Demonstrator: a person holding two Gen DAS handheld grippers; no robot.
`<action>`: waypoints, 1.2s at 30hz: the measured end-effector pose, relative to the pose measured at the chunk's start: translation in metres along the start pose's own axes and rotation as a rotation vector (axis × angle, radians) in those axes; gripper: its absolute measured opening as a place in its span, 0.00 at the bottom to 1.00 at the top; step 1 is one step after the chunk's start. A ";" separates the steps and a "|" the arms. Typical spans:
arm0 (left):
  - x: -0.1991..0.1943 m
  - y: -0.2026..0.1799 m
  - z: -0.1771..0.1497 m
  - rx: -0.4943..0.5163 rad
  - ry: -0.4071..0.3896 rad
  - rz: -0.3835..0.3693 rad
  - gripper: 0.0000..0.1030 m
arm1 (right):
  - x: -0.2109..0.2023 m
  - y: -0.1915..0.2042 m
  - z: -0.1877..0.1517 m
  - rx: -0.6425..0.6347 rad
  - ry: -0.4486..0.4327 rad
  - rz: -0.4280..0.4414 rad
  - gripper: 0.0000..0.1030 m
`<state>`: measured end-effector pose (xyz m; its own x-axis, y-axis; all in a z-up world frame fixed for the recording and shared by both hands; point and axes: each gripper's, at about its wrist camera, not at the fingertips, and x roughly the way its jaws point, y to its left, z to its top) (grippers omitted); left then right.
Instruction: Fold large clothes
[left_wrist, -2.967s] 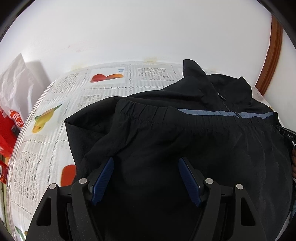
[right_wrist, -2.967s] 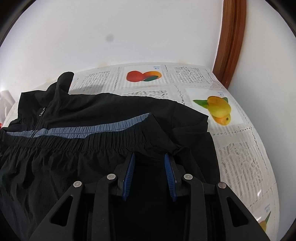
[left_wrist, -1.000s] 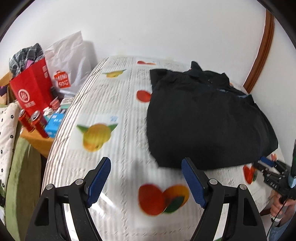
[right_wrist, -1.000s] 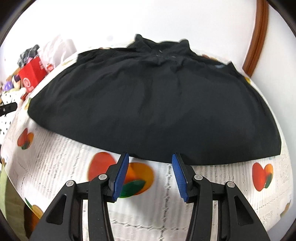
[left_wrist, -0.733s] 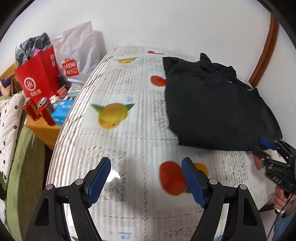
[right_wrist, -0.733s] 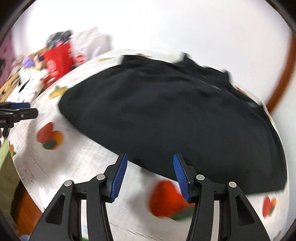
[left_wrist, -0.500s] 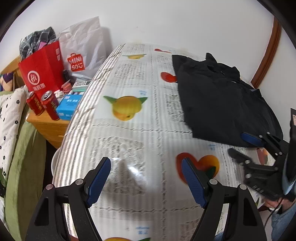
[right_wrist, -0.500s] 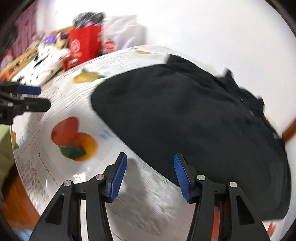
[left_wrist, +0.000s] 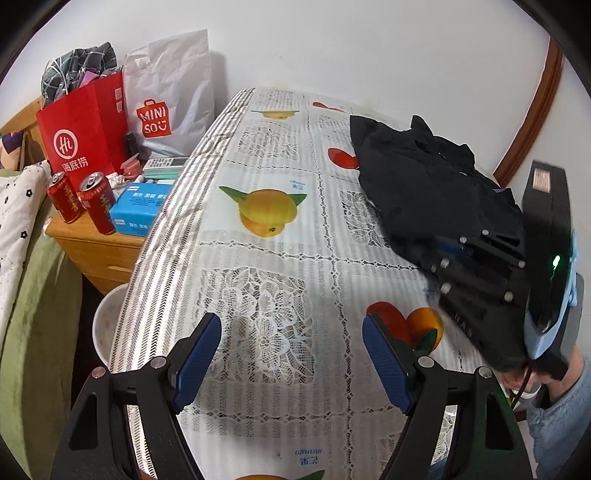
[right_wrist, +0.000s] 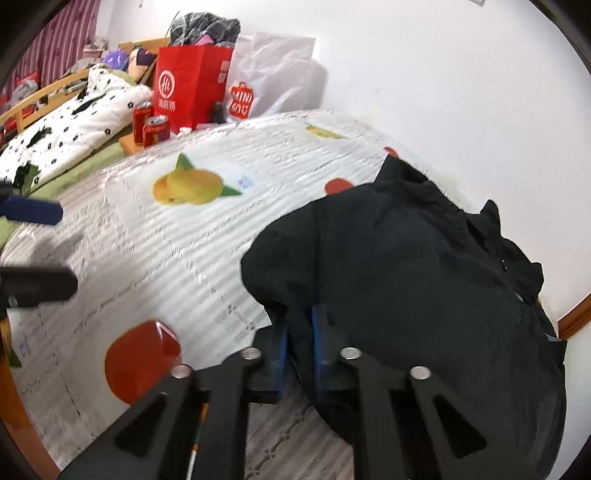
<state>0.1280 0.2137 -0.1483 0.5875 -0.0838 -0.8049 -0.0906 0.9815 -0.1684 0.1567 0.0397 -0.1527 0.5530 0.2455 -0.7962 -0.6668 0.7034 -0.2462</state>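
A black jacket (left_wrist: 424, 184) lies folded on the right half of the table (left_wrist: 266, 258), which has a lace cloth with fruit prints. In the right wrist view my right gripper (right_wrist: 299, 332) is shut on the near left corner of the jacket (right_wrist: 406, 277), with black fabric pinched between its blue pads. The left wrist view shows that right gripper (left_wrist: 454, 251) at the jacket's near edge. My left gripper (left_wrist: 291, 354) stands open over bare tablecloth to the left of the jacket, with nothing between its fingers.
Left of the table stands a wooden cabinet (left_wrist: 99, 251) with two red cans (left_wrist: 83, 199), a blue box (left_wrist: 140, 210), a red paper bag (left_wrist: 85, 125) and a white bag (left_wrist: 173, 99). A white bowl (left_wrist: 107, 325) sits below. A person's sleeve (left_wrist: 554, 406) is at the lower right.
My right gripper swung left along the jacket's near edge, rolled, and shut on its near left corner. My left gripper drifted left off the jacket and stayed open.
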 end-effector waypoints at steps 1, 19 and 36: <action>0.001 -0.001 0.000 0.004 0.002 -0.003 0.75 | -0.004 -0.006 0.002 0.031 -0.013 0.013 0.06; -0.001 -0.066 0.024 0.117 -0.056 -0.042 0.75 | -0.096 -0.233 -0.068 0.761 -0.297 -0.033 0.04; 0.028 -0.202 0.023 0.264 -0.033 -0.187 0.74 | -0.089 -0.290 -0.183 0.741 -0.038 -0.227 0.21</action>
<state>0.1817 0.0174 -0.1238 0.6003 -0.2653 -0.7545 0.2305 0.9607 -0.1545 0.2096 -0.3080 -0.1113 0.6616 0.0552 -0.7478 -0.0344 0.9985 0.0433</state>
